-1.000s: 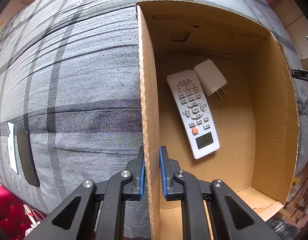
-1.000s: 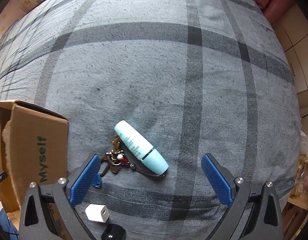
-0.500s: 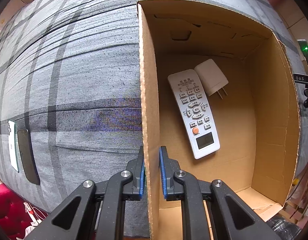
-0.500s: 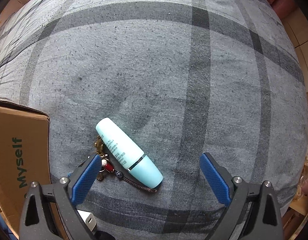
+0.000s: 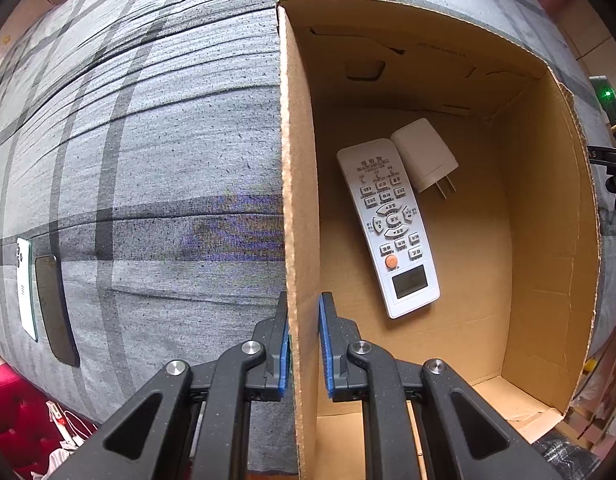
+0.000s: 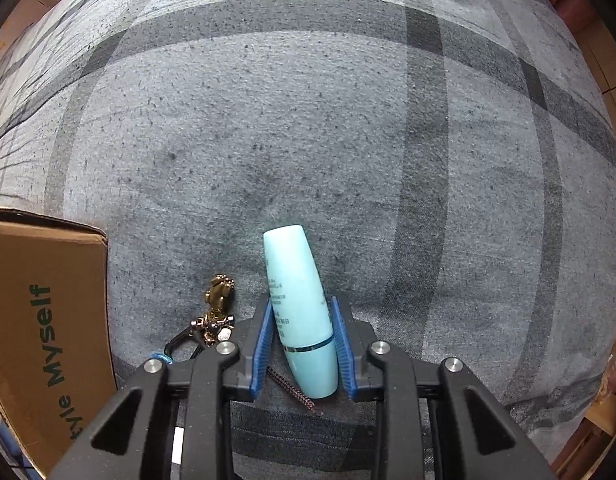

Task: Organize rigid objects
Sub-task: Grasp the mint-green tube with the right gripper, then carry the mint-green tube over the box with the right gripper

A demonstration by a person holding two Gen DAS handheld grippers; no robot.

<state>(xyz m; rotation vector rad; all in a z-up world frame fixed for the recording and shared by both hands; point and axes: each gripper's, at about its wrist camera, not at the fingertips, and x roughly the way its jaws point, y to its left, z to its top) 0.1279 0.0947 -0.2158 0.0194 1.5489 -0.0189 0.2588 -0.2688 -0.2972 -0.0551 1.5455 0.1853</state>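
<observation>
A: Where does the left gripper (image 5: 304, 344) stand?

B: It is clamped tight on the side wall of the cardboard box (image 5: 298, 184), one blue pad on either face of the board. The box sits on the grey checked bedspread (image 5: 148, 160).

A: What lies inside?

B: A white remote control (image 5: 387, 226) flat on the floor of the box, and a white plug adapter (image 5: 424, 156) touching its upper end, towards the far wall. Outside, near the left edge of the bedspread, two phones lie side by side, a white phone (image 5: 24, 288) and a dark phone (image 5: 56, 308).

A: And the right gripper (image 6: 302, 346)?

B: Its jaws are closing around a pale turquoise bottle (image 6: 302, 316) lying on the bedspread, and both pads already look pressed to its sides. The bottle's tapered body points away from the camera.

A: Anything close by?

B: A brass keyring charm (image 6: 218, 300) just left of the bottle, with a braided cord (image 6: 294, 390) running under the bottle's cap. The box (image 6: 40, 320), printed "Myself", stands farther left.
</observation>
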